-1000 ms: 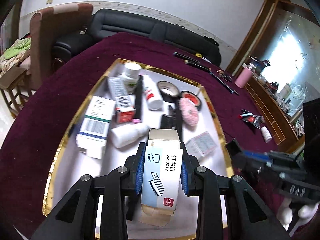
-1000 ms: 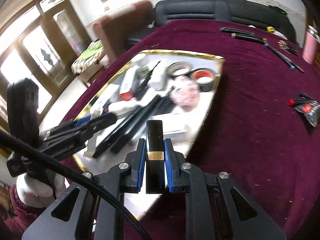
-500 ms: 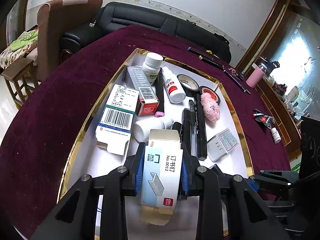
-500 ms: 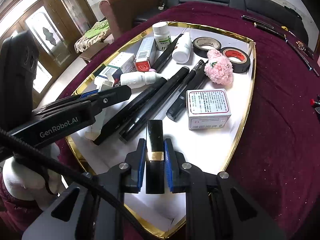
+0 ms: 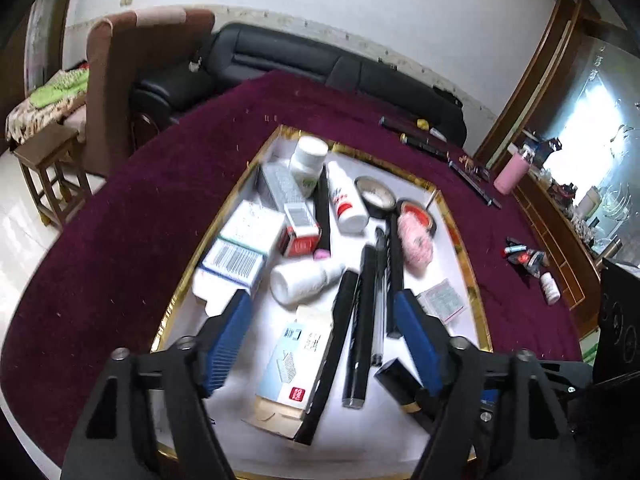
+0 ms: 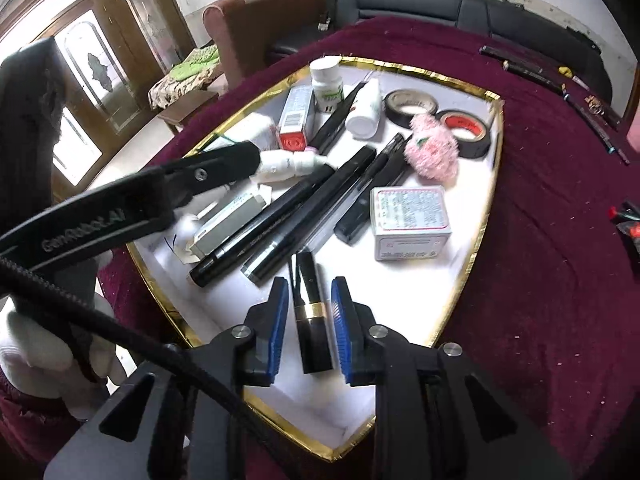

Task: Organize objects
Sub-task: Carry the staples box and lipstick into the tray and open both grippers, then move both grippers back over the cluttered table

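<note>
The left tongs have just spread wide, dropping the staple box onto the tray between them. The right tongs have parted slightly; the lipstick lies loose between

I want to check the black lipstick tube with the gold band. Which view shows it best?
The right wrist view: the lipstick tube lies whole and sharp on the tray, between the right gripper's open pads. In the left wrist view a finger partly hides it.
</note>
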`<move>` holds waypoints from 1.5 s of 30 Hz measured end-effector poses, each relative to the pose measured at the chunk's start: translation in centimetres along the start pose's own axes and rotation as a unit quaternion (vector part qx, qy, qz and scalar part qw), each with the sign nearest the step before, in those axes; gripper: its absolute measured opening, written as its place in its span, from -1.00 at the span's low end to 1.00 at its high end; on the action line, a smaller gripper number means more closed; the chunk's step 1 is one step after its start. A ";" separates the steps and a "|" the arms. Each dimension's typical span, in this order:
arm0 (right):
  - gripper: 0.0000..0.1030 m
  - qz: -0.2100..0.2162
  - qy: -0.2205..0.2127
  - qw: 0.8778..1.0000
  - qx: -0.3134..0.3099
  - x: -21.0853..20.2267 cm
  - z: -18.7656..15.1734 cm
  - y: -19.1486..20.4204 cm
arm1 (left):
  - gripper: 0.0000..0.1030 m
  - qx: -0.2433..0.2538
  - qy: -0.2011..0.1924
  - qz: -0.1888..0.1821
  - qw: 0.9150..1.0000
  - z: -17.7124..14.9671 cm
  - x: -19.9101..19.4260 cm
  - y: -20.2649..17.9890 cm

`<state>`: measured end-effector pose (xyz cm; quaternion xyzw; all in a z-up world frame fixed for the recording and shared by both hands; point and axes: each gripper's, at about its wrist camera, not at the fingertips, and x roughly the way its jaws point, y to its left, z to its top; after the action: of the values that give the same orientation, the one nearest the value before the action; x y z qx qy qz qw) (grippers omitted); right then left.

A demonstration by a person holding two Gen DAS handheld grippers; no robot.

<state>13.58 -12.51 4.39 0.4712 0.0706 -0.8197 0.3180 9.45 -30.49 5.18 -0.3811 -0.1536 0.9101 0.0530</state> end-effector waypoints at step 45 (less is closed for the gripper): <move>-0.25 -0.214 -0.090 0.958 0.171 -10.0 -4.6 -23.4 | 0.62 0.194 0.084 -0.088 0.973 -0.2 7.5 -23.3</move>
<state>6.71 12.44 5.74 0.4169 -0.0002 -0.9073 0.0550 3.83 -6.81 7.41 -0.4233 -0.0019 0.8793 0.2182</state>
